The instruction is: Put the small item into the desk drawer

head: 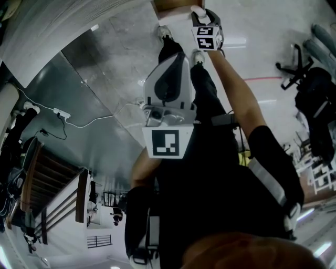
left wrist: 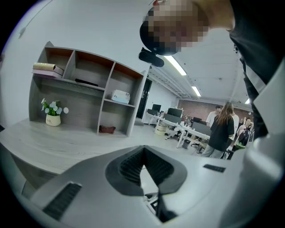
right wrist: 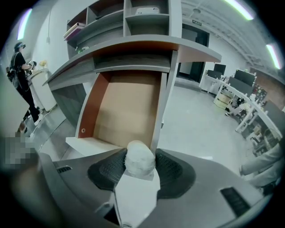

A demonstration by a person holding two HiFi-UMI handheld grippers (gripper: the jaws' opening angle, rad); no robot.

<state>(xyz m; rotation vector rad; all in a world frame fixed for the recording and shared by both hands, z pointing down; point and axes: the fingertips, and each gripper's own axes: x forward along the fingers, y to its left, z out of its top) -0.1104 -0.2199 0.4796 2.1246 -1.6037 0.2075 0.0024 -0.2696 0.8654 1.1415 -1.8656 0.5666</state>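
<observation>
A small white fuzzy ball sits between the dark ribbed pads of my right gripper, touching both pads. That gripper points steeply down over the open desk drawer, whose brown bottom is bare. In the head view the right gripper is at the top, beside the drawer's corner. My left gripper hangs in front of the person's legs with its tips together. The left gripper view shows the left gripper with nothing in it.
The grey desk top overhangs the drawer and carries a shelf unit with books, a box and a flower pot. People stand by office desks behind. A black chair and a cable are on the floor.
</observation>
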